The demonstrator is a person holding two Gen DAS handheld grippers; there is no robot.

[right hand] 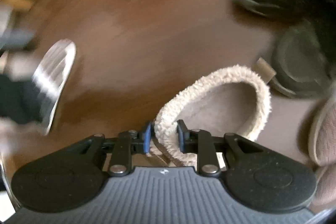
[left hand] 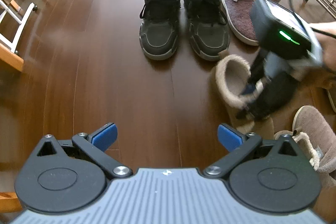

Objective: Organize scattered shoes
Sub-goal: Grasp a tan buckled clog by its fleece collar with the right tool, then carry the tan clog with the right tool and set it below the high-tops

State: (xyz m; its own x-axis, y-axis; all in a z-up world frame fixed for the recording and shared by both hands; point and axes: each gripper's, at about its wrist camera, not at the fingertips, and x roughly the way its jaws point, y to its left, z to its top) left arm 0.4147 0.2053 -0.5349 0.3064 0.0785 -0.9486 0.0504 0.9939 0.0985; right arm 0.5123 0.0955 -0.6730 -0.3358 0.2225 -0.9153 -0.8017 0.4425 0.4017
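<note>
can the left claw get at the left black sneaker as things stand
Probably yes. The left claw is open and empty, with only bare wood floor between it and the left black sneaker. The right claw, pinching the tan slipper's fleece cuff, sits off to the side.

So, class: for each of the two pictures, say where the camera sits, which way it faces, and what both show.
Left wrist: on the left gripper, open, facing down at the floor, black sneakers and right gripper.
Right wrist: on the right gripper, facing down, shut on the beige slipper collar.
Shared: beige slipper, sneakers, floor.
</note>
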